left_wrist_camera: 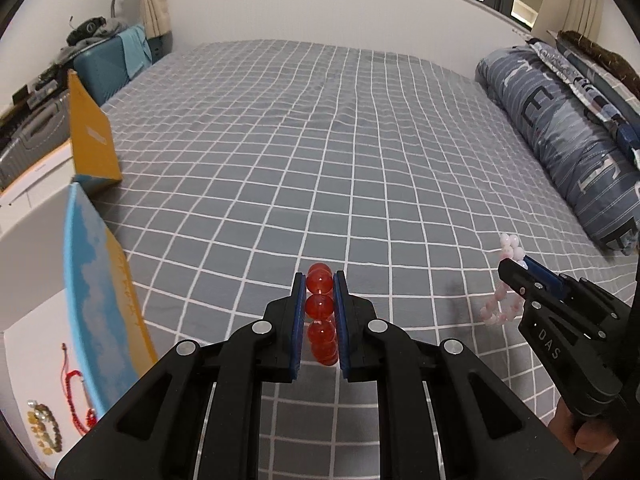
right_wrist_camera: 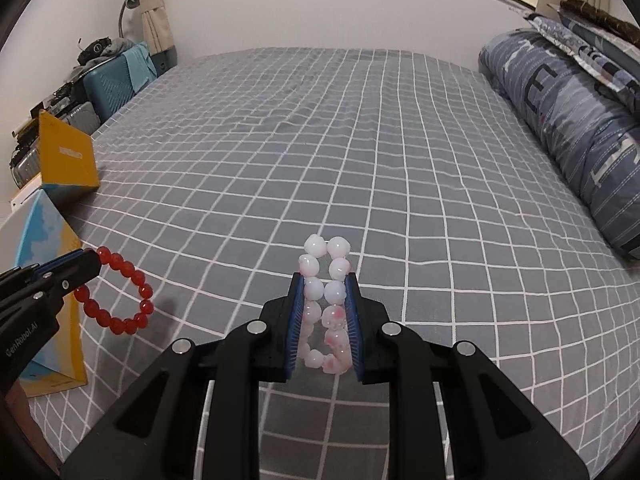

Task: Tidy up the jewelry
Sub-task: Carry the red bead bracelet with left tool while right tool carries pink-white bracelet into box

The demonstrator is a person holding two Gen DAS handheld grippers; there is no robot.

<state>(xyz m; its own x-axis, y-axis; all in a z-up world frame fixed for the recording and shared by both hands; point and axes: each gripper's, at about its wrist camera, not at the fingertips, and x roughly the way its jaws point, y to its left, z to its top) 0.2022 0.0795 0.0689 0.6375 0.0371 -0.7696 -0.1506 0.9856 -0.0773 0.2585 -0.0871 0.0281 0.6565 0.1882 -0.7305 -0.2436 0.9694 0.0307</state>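
While our left gripper (left_wrist_camera: 320,280) pinches the red bead bracelet (left_wrist_camera: 321,314) above the checked bedsheet (left_wrist_camera: 320,140), part of its loop is hidden between the blue pads. Our right gripper (right_wrist_camera: 323,280) is clamped on the pink-white bead bracelet (right_wrist_camera: 325,304), also held over the sheet. At the near left, an open box (left_wrist_camera: 24,360), cut off by the frame edge, holds more bracelets, hard to make out. We read "DAS" on the right gripper and "GenRobot.AI" on the left one.
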